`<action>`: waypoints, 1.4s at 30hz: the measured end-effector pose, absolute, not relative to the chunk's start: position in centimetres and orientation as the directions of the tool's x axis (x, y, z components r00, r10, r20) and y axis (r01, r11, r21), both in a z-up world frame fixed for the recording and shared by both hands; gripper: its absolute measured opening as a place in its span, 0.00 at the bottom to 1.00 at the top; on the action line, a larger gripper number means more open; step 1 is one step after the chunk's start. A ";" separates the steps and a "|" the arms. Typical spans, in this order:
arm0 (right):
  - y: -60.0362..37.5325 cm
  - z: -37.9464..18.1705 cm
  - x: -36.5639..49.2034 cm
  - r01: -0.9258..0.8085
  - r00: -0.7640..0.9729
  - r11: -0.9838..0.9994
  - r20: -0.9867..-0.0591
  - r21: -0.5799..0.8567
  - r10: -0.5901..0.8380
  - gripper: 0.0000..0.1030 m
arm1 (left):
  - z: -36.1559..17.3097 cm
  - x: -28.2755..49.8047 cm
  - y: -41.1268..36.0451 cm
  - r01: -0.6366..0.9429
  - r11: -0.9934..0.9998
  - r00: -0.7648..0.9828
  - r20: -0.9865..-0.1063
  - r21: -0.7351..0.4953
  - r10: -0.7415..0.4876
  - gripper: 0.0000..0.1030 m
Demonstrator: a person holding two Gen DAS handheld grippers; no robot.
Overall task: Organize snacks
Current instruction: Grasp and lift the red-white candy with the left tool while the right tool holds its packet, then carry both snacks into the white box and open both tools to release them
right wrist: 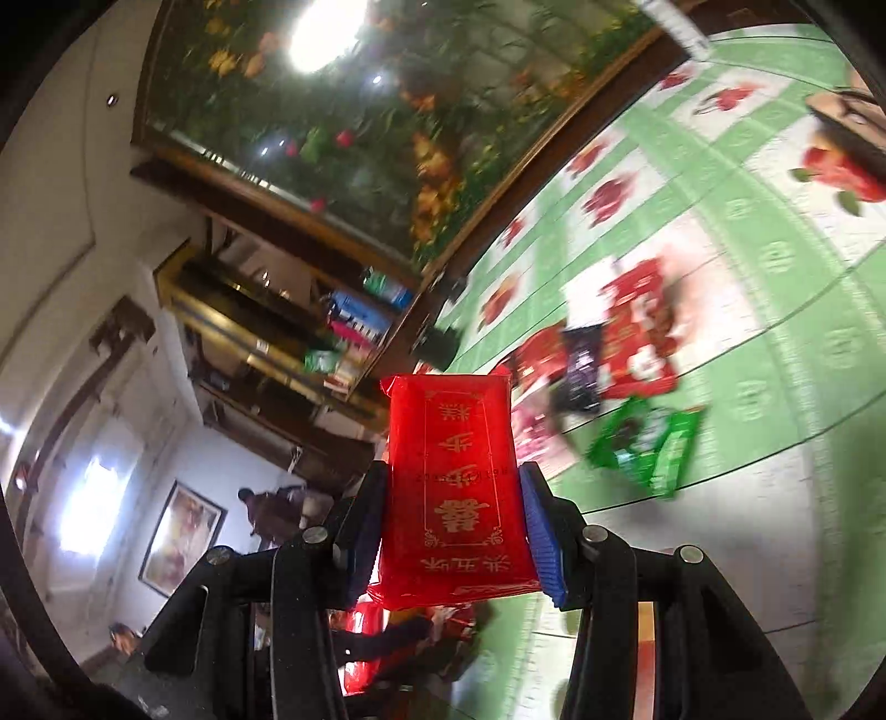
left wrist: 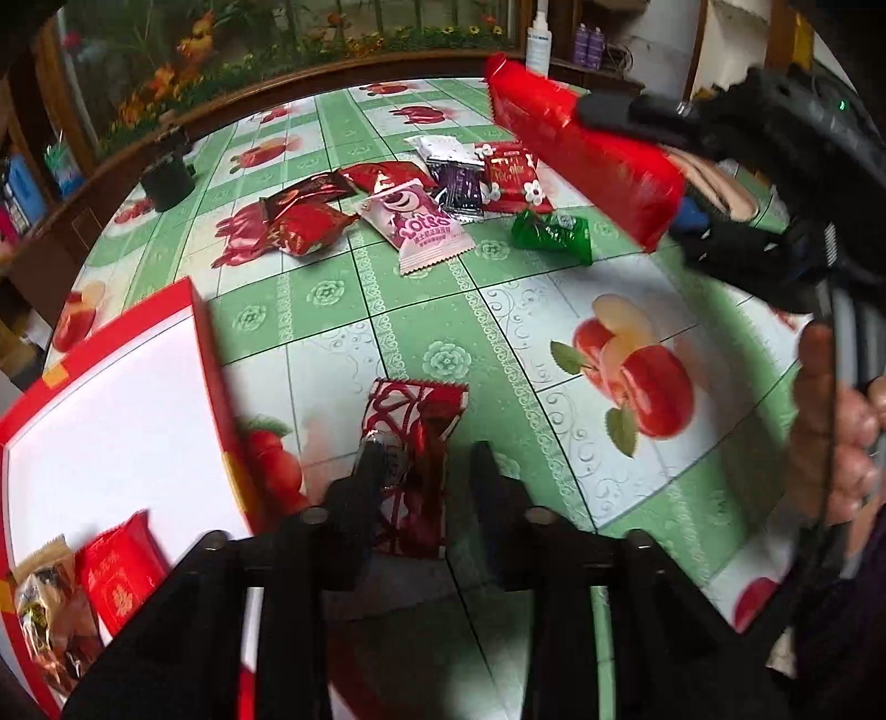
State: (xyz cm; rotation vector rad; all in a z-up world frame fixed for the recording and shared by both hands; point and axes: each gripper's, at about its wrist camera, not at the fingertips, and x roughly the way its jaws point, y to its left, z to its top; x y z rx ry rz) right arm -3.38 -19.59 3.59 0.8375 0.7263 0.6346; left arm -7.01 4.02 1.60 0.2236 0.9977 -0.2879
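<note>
My right gripper [right wrist: 453, 501] is shut on a red snack packet with gold print [right wrist: 454, 487] and holds it in the air, tilted; the packet also shows in the left wrist view [left wrist: 581, 149] at upper right, above the table. My left gripper [left wrist: 425, 462] is open, low over the table, its fingers on either side of a red-and-white candy wrapper [left wrist: 412, 443] lying flat. A red-rimmed white box [left wrist: 111, 399] sits at left and holds a red packet [left wrist: 124, 565] and a brown one [left wrist: 44, 603]. A pile of snack packets [left wrist: 410, 205] lies further back.
The table has a green and white cloth with apple prints [left wrist: 637, 376]. A green packet [left wrist: 554, 232] lies to the right of the pile. A dark cup [left wrist: 166, 177] stands at the far left edge. A white bottle [left wrist: 538, 39] stands beyond the table.
</note>
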 end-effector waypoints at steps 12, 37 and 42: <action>-18.3 4.4 -3.9 -0.261 0.589 0.562 -0.332 0.785 0.737 0.46 | 1.1 -6.5 5.2 0.298 0.954 0.535 -0.824 -0.023 -0.187 0.21; 4.3 2.9 -5.2 -0.510 0.232 0.555 -0.516 0.657 0.824 0.47 | 5.2 -10.3 21.1 -0.176 0.974 0.692 -0.686 0.142 0.225 0.22; 4.8 2.8 -5.7 -0.529 0.274 0.617 -0.571 0.583 0.774 0.53 | 5.2 -10.5 21.6 -0.251 0.944 0.675 -0.660 0.215 0.330 0.44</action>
